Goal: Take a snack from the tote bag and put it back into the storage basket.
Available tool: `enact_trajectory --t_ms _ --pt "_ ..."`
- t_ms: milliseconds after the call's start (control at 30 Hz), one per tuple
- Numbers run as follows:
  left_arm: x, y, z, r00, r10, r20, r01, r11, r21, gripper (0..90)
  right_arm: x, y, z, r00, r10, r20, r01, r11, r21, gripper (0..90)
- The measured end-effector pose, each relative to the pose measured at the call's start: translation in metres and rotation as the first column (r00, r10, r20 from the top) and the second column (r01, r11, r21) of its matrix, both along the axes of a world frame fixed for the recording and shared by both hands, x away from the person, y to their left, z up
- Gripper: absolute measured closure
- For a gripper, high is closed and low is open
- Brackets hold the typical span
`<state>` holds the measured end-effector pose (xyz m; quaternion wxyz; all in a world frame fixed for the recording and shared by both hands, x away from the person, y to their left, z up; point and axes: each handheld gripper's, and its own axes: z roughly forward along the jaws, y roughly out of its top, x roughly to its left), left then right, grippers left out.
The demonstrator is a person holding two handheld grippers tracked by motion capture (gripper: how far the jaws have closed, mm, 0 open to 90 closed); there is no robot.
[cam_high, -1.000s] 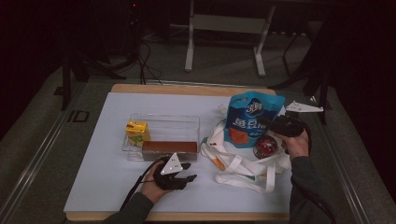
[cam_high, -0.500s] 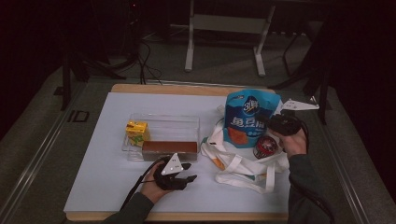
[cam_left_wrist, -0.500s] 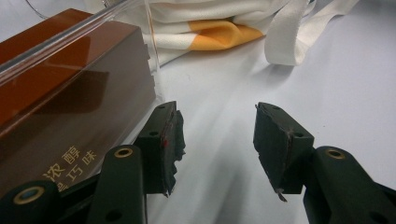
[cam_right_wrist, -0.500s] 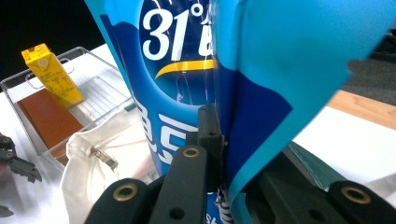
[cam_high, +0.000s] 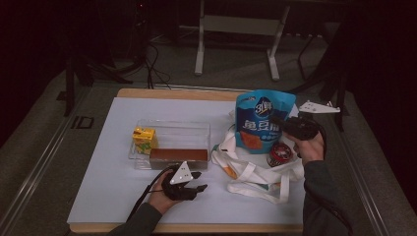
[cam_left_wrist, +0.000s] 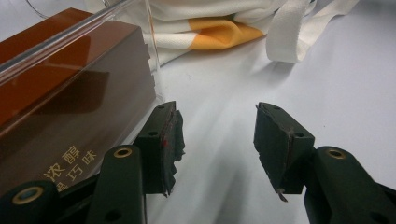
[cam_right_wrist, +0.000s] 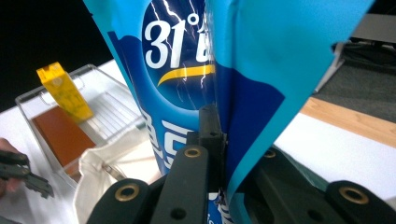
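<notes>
High view, near edge: the left hand-held gripper (cam_high: 193,187) lay low over the white worktop (cam_high: 98,196), just in front of the clear tray (cam_high: 172,129). Its jaws stood partly apart with nothing between them. Left gripper view confirmed this: the two black pads (cam_left_wrist: 170,140) were separated over bare worktop, and the brown box (cam_left_wrist: 60,116) sat close beside the left jaw, behind the tray's clear wall.

Farther in, the clear tray held the brown box (cam_high: 178,156) along its near side and a yellow carton (cam_high: 143,138) upright at its left end. To the right of the tray, a white cloth bag (cam_high: 255,177) with an orange patch lay crumpled on the worktop, its straps spread out. A round red-lidded tin (cam_high: 280,154) rested on the bag.

Beyond the tin, the right hand-held gripper (cam_high: 281,124) was clamped on the blue snack pouch (cam_high: 260,118). Its jaws had just been closing, with the pouch's side fold between them. Right gripper view showed the jaws pinched tight on that fold (cam_right_wrist: 223,154). The pouch stood upright above the bag, at the right half of the worktop; whether its base touched the bag could not be determined.
</notes>
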<state>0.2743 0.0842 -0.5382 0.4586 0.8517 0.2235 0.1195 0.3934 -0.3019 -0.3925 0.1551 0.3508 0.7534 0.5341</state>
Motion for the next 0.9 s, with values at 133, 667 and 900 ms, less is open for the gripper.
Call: enact_trajectory --t_ms 133,667,900 --pt "0.0 0.0 0.0 1.0 0.001 -0.003 -0.001 1.0 -0.003 49.2 -0.001 0.0 0.01 0.9998 0.007 0.018 -0.007 0.9997 0.025 89.1" --pt "0.0 0.0 0.0 1.0 -0.003 -0.002 0.003 1.0 -0.004 49.2 -0.007 -0.001 0.044 0.9985 -0.027 0.048 0.024 0.9973 0.07 89.0" --pt "0.0 0.0 0.0 1.0 -0.003 -0.002 0.003 1.0 -0.003 49.2 -0.009 -0.005 0.045 0.9987 -0.034 0.039 0.031 0.9968 0.073 89.0"
